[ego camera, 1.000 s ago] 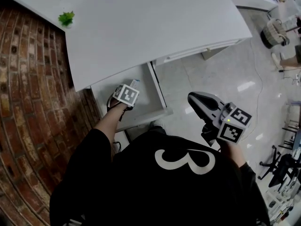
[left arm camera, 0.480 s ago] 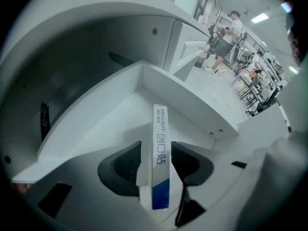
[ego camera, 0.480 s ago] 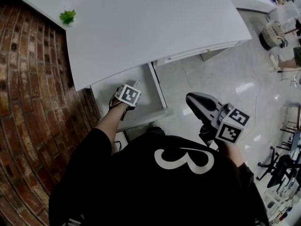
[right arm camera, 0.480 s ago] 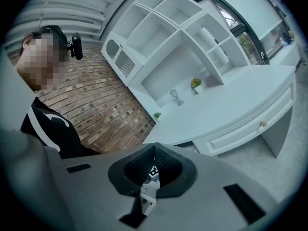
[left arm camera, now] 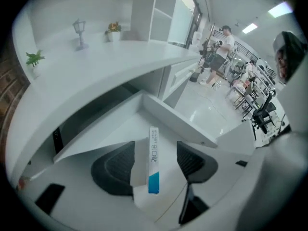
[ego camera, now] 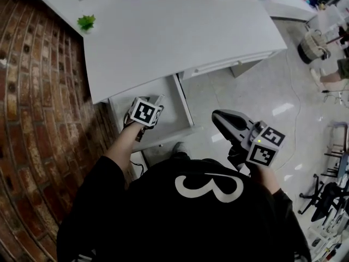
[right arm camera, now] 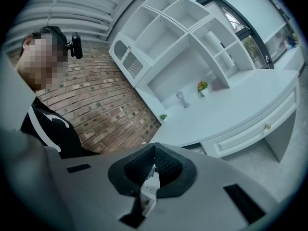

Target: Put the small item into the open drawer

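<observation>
Furthest left, a brick wall runs beside the white desk (ego camera: 180, 31), and a small green plant (ego camera: 86, 22) sits at the desk's near-left corner, well away from the action. Under the desk's front edge the drawer (ego camera: 183, 109) is pulled out toward the person, which leaves its white floor open from above. The left gripper (ego camera: 155, 102) hangs directly over that opening, pointed down into it, presumably so that whatever leaves it lands inside and not on the floor. Its fingers (left arm camera: 118, 165) are opening. The item (left arm camera: 152, 160), a slim white box with a blue end, stands on edge between them, over the drawer's floor and inside its side wall (left arm camera: 183, 126). The right finger is clear of it, but whether it leans on the left one cannot be told. It looks released or just about to be, so the drop seems to be the step in hand, and the task reads as nearly done. Whether the box already rests on the drawer floor is not clear. Further right, the right gripper (ego camera: 222, 119) is held out over the tiled floor, apart from the drawer, likely parked out of the way. Its fingers (right arm camera: 168, 165) are pressed together with nothing between them.
</observation>
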The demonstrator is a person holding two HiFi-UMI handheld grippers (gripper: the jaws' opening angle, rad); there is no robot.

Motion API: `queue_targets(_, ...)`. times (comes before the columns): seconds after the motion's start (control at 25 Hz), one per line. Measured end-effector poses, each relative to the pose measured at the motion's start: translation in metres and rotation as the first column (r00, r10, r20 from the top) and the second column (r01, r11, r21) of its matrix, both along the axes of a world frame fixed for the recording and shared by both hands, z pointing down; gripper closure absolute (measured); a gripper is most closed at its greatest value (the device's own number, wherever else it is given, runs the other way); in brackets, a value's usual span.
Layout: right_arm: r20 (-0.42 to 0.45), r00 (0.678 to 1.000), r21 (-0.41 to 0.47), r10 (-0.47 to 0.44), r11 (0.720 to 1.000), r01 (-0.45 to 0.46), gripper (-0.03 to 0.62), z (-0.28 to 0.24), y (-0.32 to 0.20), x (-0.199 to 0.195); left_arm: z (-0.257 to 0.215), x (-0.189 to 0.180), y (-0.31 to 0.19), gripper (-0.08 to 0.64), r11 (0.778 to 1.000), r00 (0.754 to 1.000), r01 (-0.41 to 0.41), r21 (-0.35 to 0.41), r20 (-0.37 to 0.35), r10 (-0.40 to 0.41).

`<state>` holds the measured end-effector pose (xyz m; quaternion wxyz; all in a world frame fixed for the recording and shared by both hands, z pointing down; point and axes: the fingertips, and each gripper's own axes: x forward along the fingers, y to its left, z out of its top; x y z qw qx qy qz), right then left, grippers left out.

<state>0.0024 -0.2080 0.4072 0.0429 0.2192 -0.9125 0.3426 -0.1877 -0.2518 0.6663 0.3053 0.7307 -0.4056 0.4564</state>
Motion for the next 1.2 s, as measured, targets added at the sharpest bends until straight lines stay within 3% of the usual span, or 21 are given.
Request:
queue_targets(0.28, 0.042, 0.999, 0.039, -0.024, 0.999, 0.022, 0.581, -0.022, 0.009, -0.013, -0.093, 0.009, 0.006, 0.328, 0.984, 0.972, 0.116, 0.132, -0.219, -0.085)
queue_targets(0.4, 0.063, 0.997, 0.06, -0.042, 0.997, 0.038, 0.581, -0.031, 0.01, -0.022, -0.141, 0.014, 0.011, 0.372, 0.967, 0.94, 0.162, 0.195, -0.328, -0.091)
queue_targets(0.6, 0.113, 0.991, 0.082, -0.078, 0.994, 0.069, 0.581, -0.043, 0.009, -0.037, -0.225, 0.026, 0.02, 0.546, 0.92, 0.83, 0.273, 0.281, -0.553, -0.077)
queue_targets(0.76, 0.158, 0.982, 0.092, -0.1, 0.992, 0.086, 0.581, -0.052, 0.006, -0.047, -0.28, 0.036, 0.031, 0.557, 0.896, 0.739, 0.307, 0.321, -0.674, -0.012)
queue_targets(1.0, 0.191, 0.972, 0.119, -0.136, 0.986, 0.114, 0.581, -0.067, 0.004, -0.058, -0.334, 0.057, 0.048, 0.557, 0.897, 0.613, 0.291, 0.332, -0.784, 0.091)
queue_targets(1.08, 0.194, 0.969, 0.129, -0.15, 0.984, 0.126, 0.583, -0.071, 0.005, -0.059, -0.341, 0.061, 0.052, 0.557, 0.894, 0.603, 0.284, 0.347, -0.789, 0.115)
queue_targets(1.2, 0.221, 0.958, 0.123, -0.181, 0.98, 0.157, 0.583, -0.078, 0.011, -0.061, -0.342, 0.067, 0.056, 0.557, 0.895, 0.624, 0.267, 0.357, -0.772, 0.122)
